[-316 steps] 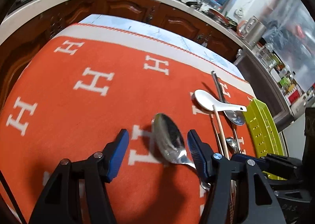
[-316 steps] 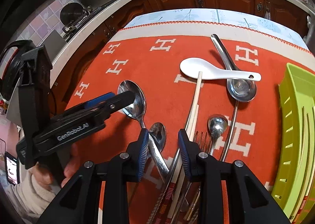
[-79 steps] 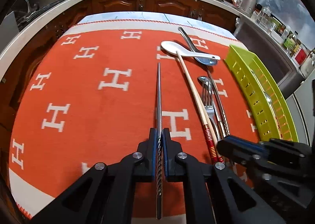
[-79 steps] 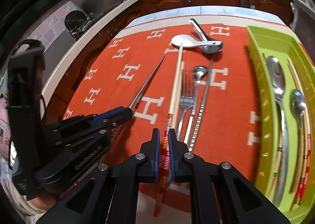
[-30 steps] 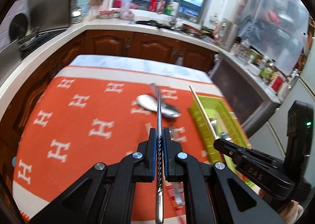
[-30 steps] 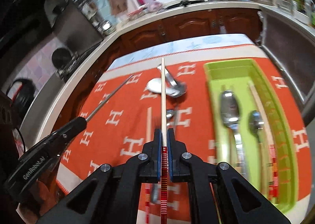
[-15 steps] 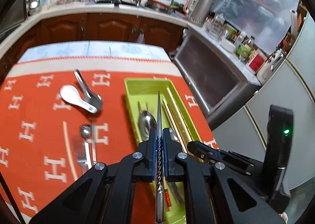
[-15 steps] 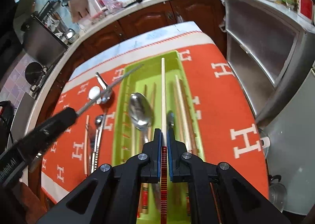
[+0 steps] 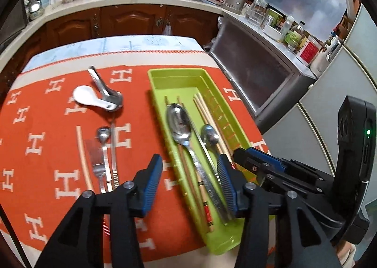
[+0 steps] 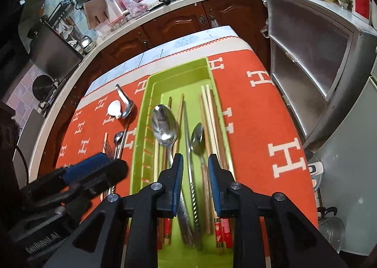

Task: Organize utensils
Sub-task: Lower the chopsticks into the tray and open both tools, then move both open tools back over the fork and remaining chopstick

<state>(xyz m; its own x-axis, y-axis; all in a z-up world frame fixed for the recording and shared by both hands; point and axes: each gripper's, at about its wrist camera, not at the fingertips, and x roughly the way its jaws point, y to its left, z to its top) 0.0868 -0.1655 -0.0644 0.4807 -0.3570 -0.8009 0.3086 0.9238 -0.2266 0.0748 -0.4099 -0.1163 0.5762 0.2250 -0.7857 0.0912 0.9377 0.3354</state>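
Observation:
A green utensil tray (image 9: 157, 93) (image 10: 144, 112) lies on the orange cloth. It holds a large spoon (image 9: 178, 122) (image 10: 164, 124), a small spoon (image 9: 210, 135) (image 10: 197, 136), a metal chopstick (image 10: 188, 140) and several wooden chopsticks (image 10: 208, 112). My left gripper (image 9: 189, 182) is open and empty above the tray's near end. My right gripper (image 10: 195, 180) is open and empty over the tray. On the cloth left of the tray lie a white ceramic spoon (image 9: 88, 98), a ladle (image 9: 103, 90), a fork (image 9: 97, 166), a small spoon (image 9: 103, 133) and a wooden chopstick (image 9: 82, 157).
The table's right edge drops off beside the tray toward a steel cabinet (image 9: 254, 72). Wooden kitchen cabinets (image 9: 132, 20) and a cluttered counter run along the back. A kettle (image 10: 329, 225) stands on the floor at the right.
Both grippers have opened and let go. The metal chopstick from the left and the wooden chopstick from the right now lie in the tray.

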